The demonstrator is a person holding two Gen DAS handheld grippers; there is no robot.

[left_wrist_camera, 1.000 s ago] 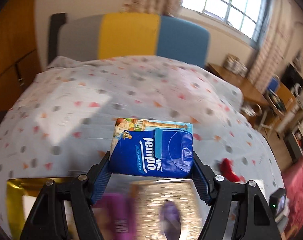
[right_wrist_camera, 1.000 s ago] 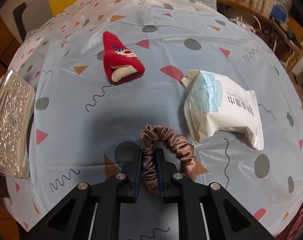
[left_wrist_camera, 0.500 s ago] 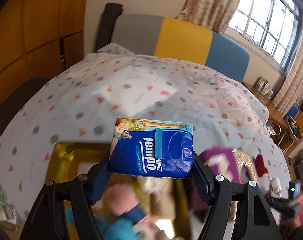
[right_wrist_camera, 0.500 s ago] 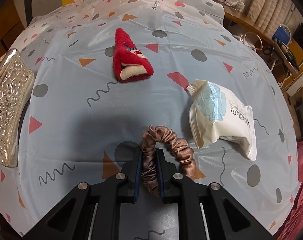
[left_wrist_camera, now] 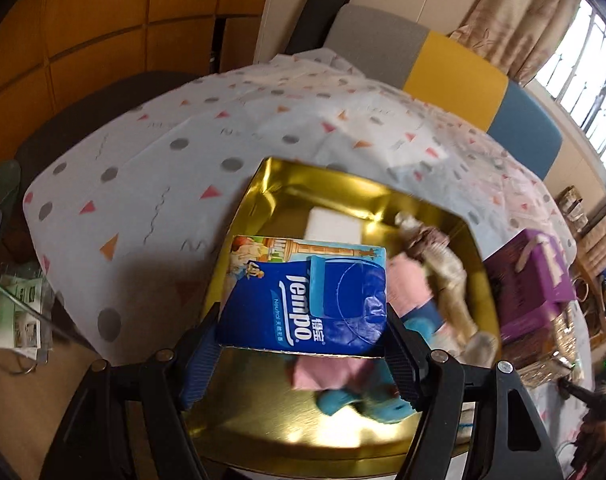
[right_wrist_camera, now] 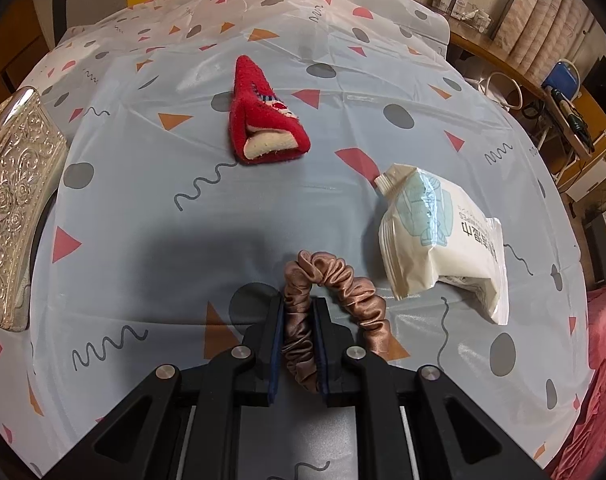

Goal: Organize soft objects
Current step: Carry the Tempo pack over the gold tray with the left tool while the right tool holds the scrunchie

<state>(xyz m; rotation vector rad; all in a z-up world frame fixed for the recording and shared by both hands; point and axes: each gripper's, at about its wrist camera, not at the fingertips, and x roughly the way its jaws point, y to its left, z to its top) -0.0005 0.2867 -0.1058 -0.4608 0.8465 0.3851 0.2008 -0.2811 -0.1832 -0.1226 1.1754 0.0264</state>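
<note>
Since a second ago your left gripper (left_wrist_camera: 303, 328) has swung from the open bedspread to above the gold tray (left_wrist_camera: 263, 432), which now fills the lower middle of the left wrist view; your right gripper (right_wrist_camera: 299, 328) has barely shifted.

That tray sits on the patterned cover (left_wrist_camera: 151, 176), with pink, blue and beige soft items blurred inside it at centre right. A purple box (left_wrist_camera: 531, 280) stands at the tray's right edge.

Your left gripper is about half spread, both pads pressed on the sides of the blue tissue pack (left_wrist_camera: 307, 300), which hangs at frame centre above the tray. Its label reads "Tempo", with "Neutral" in small print beneath; the Chinese characters beside it are too small to read.

In the right wrist view, the white wipes pouch (right_wrist_camera: 443, 240) lies at centre right, printed with Chinese characters. The red sock (right_wrist_camera: 263, 120) lies at upper centre, well apart.

Your right gripper is nearly closed, pinching one side of the brown satin scrunchie (right_wrist_camera: 335, 284) at lower centre; the free loop arcs right toward the pouch.
</note>
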